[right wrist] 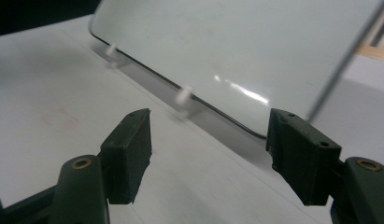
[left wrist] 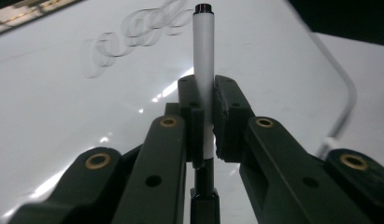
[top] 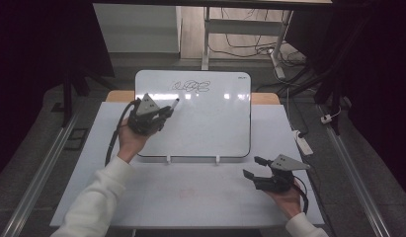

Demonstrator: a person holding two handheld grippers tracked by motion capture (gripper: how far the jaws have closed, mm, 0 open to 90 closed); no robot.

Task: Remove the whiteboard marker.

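Fingers of left gripper point(left wrist: 204, 119) clamp smooth white marker point(left wrist: 203, 56) over glossy whiteboard point(top: 215, 128); scribble possibly loops; right gripper point(right wrist: 208, 140) gapes.

Whiteboard point(top: 205, 123): glossy, smooth, glare streaks across it, w/ thin dark rim. Marker point(left wrist: 203, 70): smooth white plastic barrel, satin sheen, black end. Left gripper point(left wrist: 204, 116): matt black plastic, brass-coloured bushings at pivots; pad edges look rough, chipped. Right gripper point(right wrist: 208, 154): same matt black plastic, pads slightly grainy. Counter point(top: 190, 192): matt white sheet, faint reddish smudge; bare wood edge behind board. Sleeve point(top: 99, 202): soft white cloth.
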